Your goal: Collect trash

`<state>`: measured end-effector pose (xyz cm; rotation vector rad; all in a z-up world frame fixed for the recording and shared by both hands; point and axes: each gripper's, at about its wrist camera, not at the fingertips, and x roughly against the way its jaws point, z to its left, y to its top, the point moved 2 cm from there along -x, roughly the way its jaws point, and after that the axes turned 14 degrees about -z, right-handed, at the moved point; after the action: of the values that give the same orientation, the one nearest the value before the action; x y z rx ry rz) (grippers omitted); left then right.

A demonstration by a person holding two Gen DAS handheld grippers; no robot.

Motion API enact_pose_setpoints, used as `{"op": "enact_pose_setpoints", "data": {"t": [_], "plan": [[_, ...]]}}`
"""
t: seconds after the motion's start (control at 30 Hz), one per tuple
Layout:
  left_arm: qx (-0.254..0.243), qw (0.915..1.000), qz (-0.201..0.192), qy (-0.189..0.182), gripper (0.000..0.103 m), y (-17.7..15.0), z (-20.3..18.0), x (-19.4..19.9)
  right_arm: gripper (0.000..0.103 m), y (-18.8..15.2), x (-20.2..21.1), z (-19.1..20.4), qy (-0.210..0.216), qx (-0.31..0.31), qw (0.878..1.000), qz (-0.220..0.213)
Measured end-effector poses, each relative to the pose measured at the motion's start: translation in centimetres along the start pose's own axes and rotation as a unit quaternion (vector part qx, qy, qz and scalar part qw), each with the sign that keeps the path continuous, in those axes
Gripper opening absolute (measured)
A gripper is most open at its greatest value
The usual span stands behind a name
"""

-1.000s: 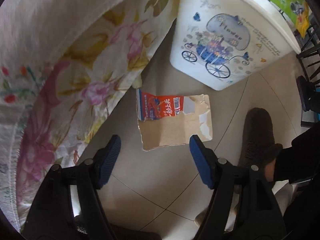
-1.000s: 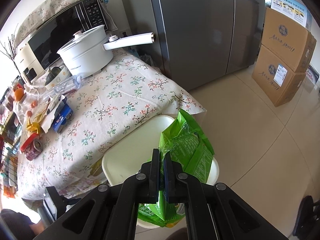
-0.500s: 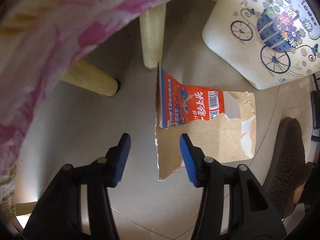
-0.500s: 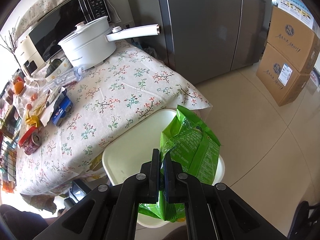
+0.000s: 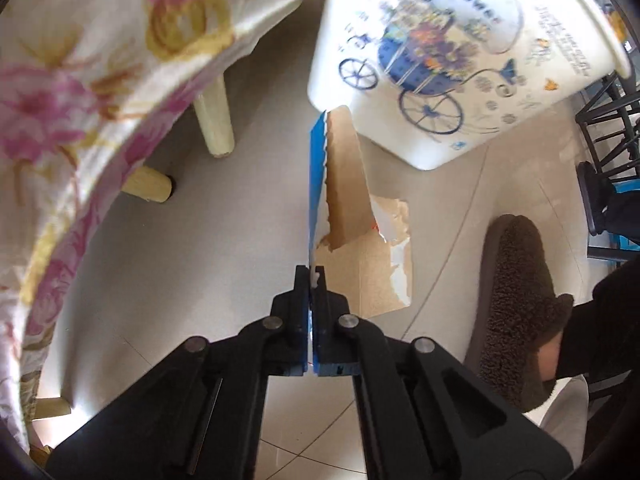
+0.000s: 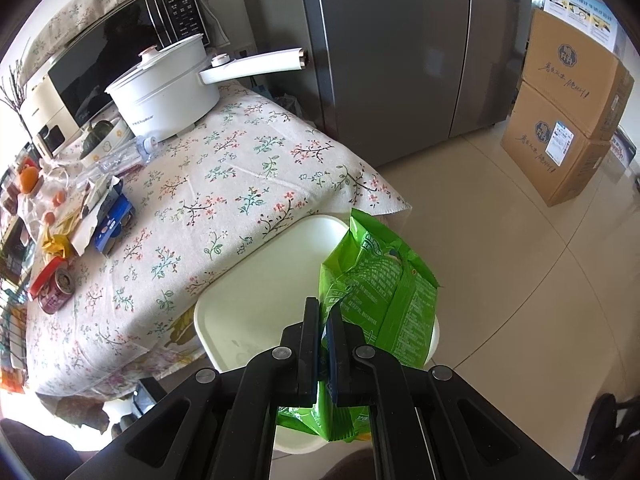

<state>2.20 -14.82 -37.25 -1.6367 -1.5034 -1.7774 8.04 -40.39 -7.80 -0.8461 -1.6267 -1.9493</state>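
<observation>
On the far side of the right wrist view stands a grey refrigerator [image 6: 400, 52]; left of it, the tabletop [image 6: 224, 184] under a floral cloth carries a white pot [image 6: 164, 88], a can [image 6: 56, 288] and loose litter at its far-left end. Near the tabletop's right corner sits the white trash bin [image 6: 260, 292], rim up, interior apparently bare.

The right hand-held gripper [image 6: 328, 320] is clamped on a green snack bag [image 6: 384, 292], which hangs over the bin's right rim, partly above the opening.

In the left wrist view the same bin [image 5: 460, 60] shows its printed wall at far right, with wooden legs [image 5: 214, 120] at left and a brown slipper [image 5: 516, 304] at near right. The left hand-held gripper [image 5: 313, 276] is closed tight on the edge of a torn cardboard carton [image 5: 344, 192], held edge-on; whether its far part touches the tiled floor [image 5: 200, 260] cannot be determined.

Assessment: the step in hand is depositing. The green bag should be centred over the opening before release, as it presently overlaps the rim and could slide outside. The cardboard is broad and stiff; it should be raised clear of the bin wall and fed in edge-first, lest it bridge the rim.
</observation>
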Motion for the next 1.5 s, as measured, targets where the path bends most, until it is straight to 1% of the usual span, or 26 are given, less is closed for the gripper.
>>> {"op": "enact_pose_setpoints", "data": {"t": [0.07,0.13,0.17,0.27,0.37,0.43,0.53,0.63,0.77,0.8,0.9,1.0,1.13,1.17,1.23,1.27,1.3,1.33,1.37,1.4,1.5], "plan": [[-0.005,0.9997,-0.024,-0.003,0.001,0.6,-0.8,2.6,0.005,0.2,0.5,-0.1,0.002,-0.004,1.0,-0.007],[-0.011,0.9989,-0.046,0.001,0.001,1.3,-1.1,5.5,0.005,0.3,1.1,0.0,0.005,-0.006,1.0,-0.015],[-0.016,0.9983,-0.056,0.003,0.001,1.9,-0.8,7.4,0.005,0.4,1.4,0.0,0.006,-0.007,1.0,-0.019],[-0.047,0.9946,-0.091,0.016,0.001,3.2,-1.6,12.0,0.005,0.6,2.4,0.0,0.01,-0.015,0.999,-0.032],[-0.082,0.9879,-0.129,0.027,0.001,4.4,-2.6,17.1,0.005,1.1,3.3,0.1,0.016,-0.021,0.999,-0.044],[-0.092,0.983,-0.156,0.03,0.001,6.2,-2.9,20.7,0.005,1.3,3.8,0.5,0.018,-0.017,0.998,-0.051],[-0.089,0.9736,-0.208,0.034,0.001,8.9,-3.1,24.5,0.005,1.5,4.4,0.4,0.017,-0.016,0.998,-0.06],[-0.076,0.9637,-0.253,0.04,0.001,12.0,-3.0,26.5,0.005,1.8,5.0,-0.2,0.015,-0.027,0.997,-0.07],[-0.051,0.9558,-0.286,0.043,0.001,15.4,-3.0,26.9,0.005,2.2,5.6,-1.4,0.011,-0.046,0.996,-0.082],[-0.048,0.9551,-0.289,0.042,0.001,16.1,-3.5,26.1,0.005,2.2,5.6,-1.6,0.009,-0.05,0.995,-0.083],[-0.038,0.9572,-0.285,0.037,0.001,17.6,-3.9,24.9,0.005,2.1,5.4,-2.1,0.002,-0.055,0.995,-0.082],[-0.043,0.9594,-0.276,0.043,0.001,18.7,-5.2,23.7,0.005,2.1,5.0,-2.5,-0.003,-0.057,0.995,-0.079],[-0.046,0.9633,-0.26,0.05,0.001,20.0,-6.2,21.1,0.005,2.2,4.5,-2.7,-0.007,-0.06,0.995,-0.077],[-0.041,0.9646,-0.257,0.042,0.001,20.3,-6.3,20.6,0.005,2.3,4.4,-2.8,-0.007,-0.059,0.995,-0.076],[-0.035,0.966,-0.256,0.011,0.003,20.7,-6.7,19.8,0.005,2.4,4.1,-2.5,-0.003,-0.058,0.996,-0.074],[-0.031,0.9676,-0.251,0.004,0.01,20.9,-6.7,19.3,0.005,2.5,3.9,-2.3,-0.001,-0.056,0.996,-0.072],[-0.025,0.9691,-0.245,0.003,0.025,21.1,-6.8,19.0,0.005,2.5,3.6,-2.1,-0.001,-0.053,0.996,-0.07],[-0.02,0.9695,-0.244,0.005,0.036,21.2,-6.8,18.8,0.005,2.6,3.4,-1.9,-0.002,-0.049,0.996,-0.068],[-0.016,0.9689,-0.247,0.008,0.053,21.3,-6.8,18.8,0.005,2.6,3.2,-1.7,-0.003,-0.046,0.997,-0.065],[-0.014,0.9679,-0.25,0.011,0.057,21.3,-6.8,18.8,0.005,2.6,2.9,-1.5,-0.002,-0.043,0.997,-0.063],[-0.015,0.9691,-0.246,0.019,0.059,21.4,-6.5,18.8,0.005,2.7,2.4,-1.2,-0.001,-0.037,0.998,-0.058]]}}
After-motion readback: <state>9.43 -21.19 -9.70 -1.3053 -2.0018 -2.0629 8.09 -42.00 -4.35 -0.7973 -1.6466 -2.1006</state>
